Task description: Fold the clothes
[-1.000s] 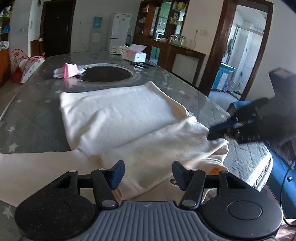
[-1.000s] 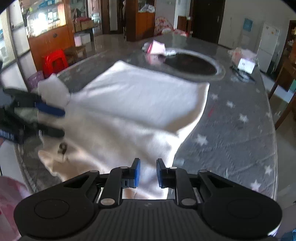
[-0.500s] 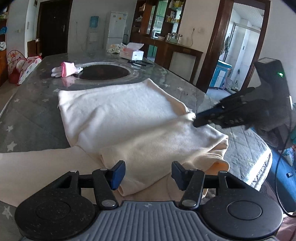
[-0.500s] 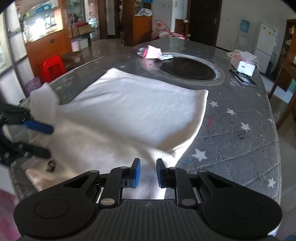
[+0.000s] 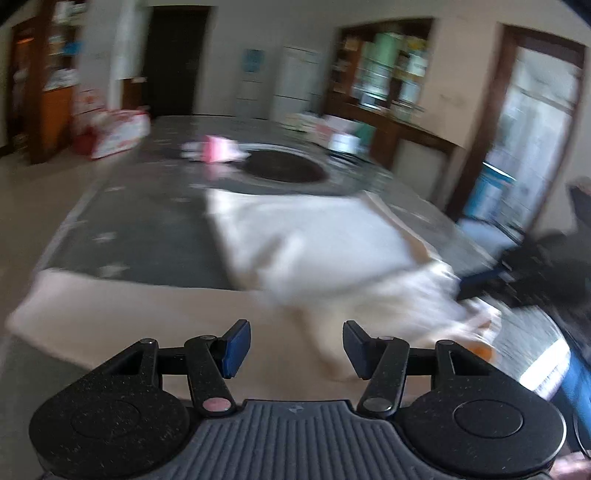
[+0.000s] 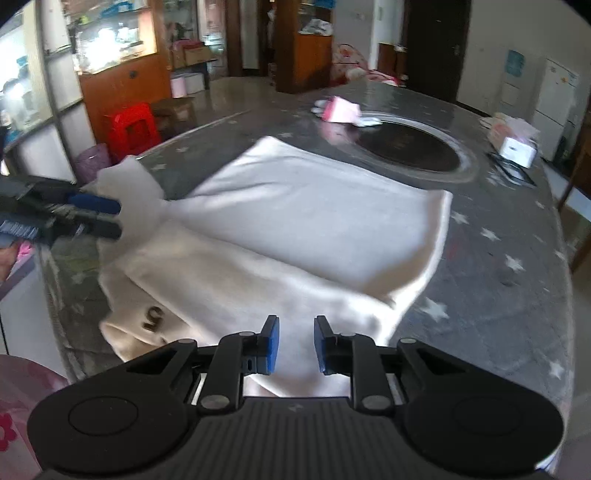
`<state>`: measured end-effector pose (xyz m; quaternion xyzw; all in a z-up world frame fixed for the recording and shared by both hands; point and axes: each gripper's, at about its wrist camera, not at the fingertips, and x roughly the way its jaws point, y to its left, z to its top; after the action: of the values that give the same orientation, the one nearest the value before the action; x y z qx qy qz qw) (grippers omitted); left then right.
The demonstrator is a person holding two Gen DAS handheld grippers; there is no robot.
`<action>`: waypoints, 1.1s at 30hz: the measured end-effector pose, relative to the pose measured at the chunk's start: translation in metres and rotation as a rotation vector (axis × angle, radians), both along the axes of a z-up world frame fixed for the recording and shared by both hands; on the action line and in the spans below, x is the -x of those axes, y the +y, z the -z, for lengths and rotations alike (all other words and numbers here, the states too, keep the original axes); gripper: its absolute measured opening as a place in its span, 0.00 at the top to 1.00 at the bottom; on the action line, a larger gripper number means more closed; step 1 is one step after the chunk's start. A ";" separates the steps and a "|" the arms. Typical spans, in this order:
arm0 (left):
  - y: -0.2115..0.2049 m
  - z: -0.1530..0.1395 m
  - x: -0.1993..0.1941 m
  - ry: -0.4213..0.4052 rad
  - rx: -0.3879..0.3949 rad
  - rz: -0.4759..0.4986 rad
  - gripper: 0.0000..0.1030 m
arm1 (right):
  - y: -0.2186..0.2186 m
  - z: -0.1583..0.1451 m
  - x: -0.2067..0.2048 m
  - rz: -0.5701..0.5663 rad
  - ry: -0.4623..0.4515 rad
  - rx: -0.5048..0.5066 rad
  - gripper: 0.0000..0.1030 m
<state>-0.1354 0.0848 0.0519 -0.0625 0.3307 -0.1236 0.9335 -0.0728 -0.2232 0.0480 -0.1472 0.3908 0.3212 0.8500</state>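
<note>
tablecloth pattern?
Grey quilted tablecloth with white stars; sharpest in the right wrist view.

Both cameras look down from close over the cream cloth point(image 5: 295, 254) point(image 6: 303, 206), one from each side, toward the dark round plate point(image 5: 284, 171) point(image 6: 410, 146).

We see a large room with pale walls point(image 6: 362, 33) and a shiny light floor point(image 6: 229, 99). A dark door point(image 6: 432, 44) stands beside a white fridge point(image 6: 554, 107). Wooden cabinets point(image 6: 110, 62) with glass fronts line one side, and a red plastic stool point(image 6: 131, 129) stands near them. Daylight comes through a doorway point(image 5: 535, 122).
</note>
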 end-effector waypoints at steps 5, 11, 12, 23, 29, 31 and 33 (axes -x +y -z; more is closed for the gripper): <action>0.050 0.002 -0.005 -0.003 -0.025 -0.266 0.43 | 0.016 0.016 -0.001 -0.021 0.032 0.024 0.75; 0.104 0.011 -0.013 0.010 -0.043 -0.503 0.44 | 0.016 0.013 0.001 -0.019 0.028 0.019 0.74; 0.109 0.013 -0.015 0.014 -0.037 -0.519 0.44 | 0.017 0.013 0.001 -0.019 0.027 0.021 0.74; 0.126 0.027 -0.026 0.043 0.009 -0.603 0.63 | 0.023 0.007 0.005 -0.034 0.015 0.014 0.73; 0.133 0.025 -0.024 0.025 0.053 -0.608 0.93 | 0.021 0.004 0.007 -0.026 0.004 0.001 0.73; 0.130 0.018 -0.022 0.001 0.080 -0.585 0.94 | 0.020 0.003 0.009 -0.023 0.000 -0.007 0.73; 0.124 0.007 -0.019 -0.027 0.127 -0.540 0.95 | 0.019 0.001 0.010 -0.018 -0.006 -0.013 0.73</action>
<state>-0.1169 0.2083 0.0445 -0.2053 0.2809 0.1084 0.9312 -0.0832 -0.2046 0.0475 -0.1464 0.3847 0.3310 0.8491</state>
